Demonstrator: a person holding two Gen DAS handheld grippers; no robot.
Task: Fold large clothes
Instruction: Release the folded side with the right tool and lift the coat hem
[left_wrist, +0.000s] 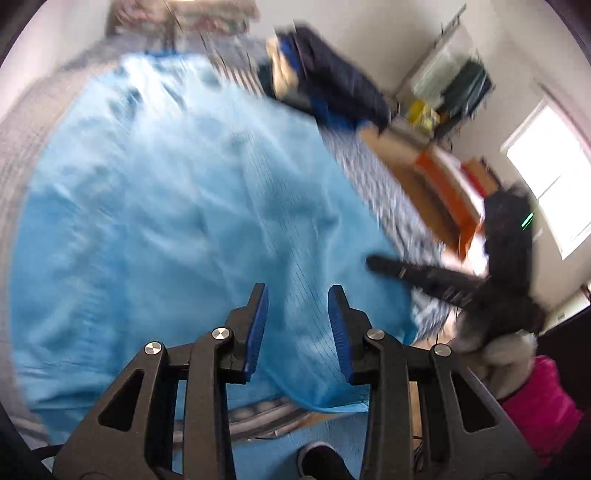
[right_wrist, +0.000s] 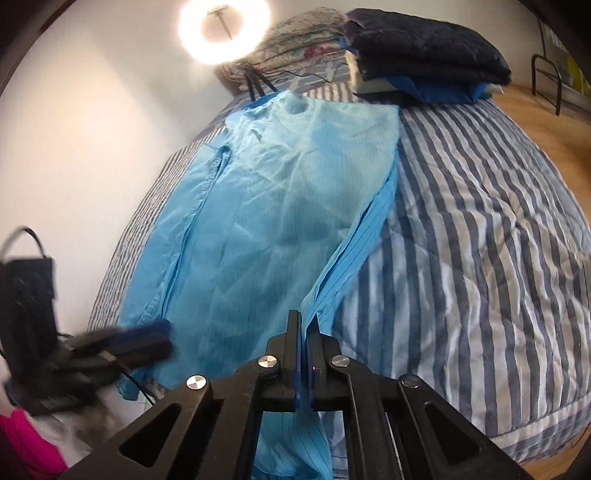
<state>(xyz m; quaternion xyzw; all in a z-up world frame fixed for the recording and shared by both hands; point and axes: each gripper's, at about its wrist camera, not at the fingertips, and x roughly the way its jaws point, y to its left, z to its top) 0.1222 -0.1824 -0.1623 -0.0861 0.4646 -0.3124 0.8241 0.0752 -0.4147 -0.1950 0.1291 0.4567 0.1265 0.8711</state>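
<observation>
1. Light blue garment is lying spread lengthwise on the striped bed cover, nearer the wall side, with its far end reaching toward the stack of folded dark clothes.
2. Right gripper is sitting fully closed, pinching the garment's near right edge; fabric is running up from the pads in a taut ridge and also hanging below them.
3. Left gripper is standing partly open with nothing between its blue pads; it is hovering above the garment's near end, apparently not touching. View is motion-blurred, so contact is hard to confirm.
4. From the right wrist view, the left gripper is showing as a dark blur at the garment's near left edge, just beside the cloth.
5. Handling judgement: cloth is looking thin, light, limp and a bit slick; it is going to drape and crease freely and hold no shape, and a shallow pinch could slip out.
6. Best hold, as a judgement: the hemmed edges or corners, where the doubled fabric gives the pads more to bite.
7. A free near-left corner is looking like the natural spot for the empty left gripper, matching the right grip so the fold lifts evenly.
</observation>
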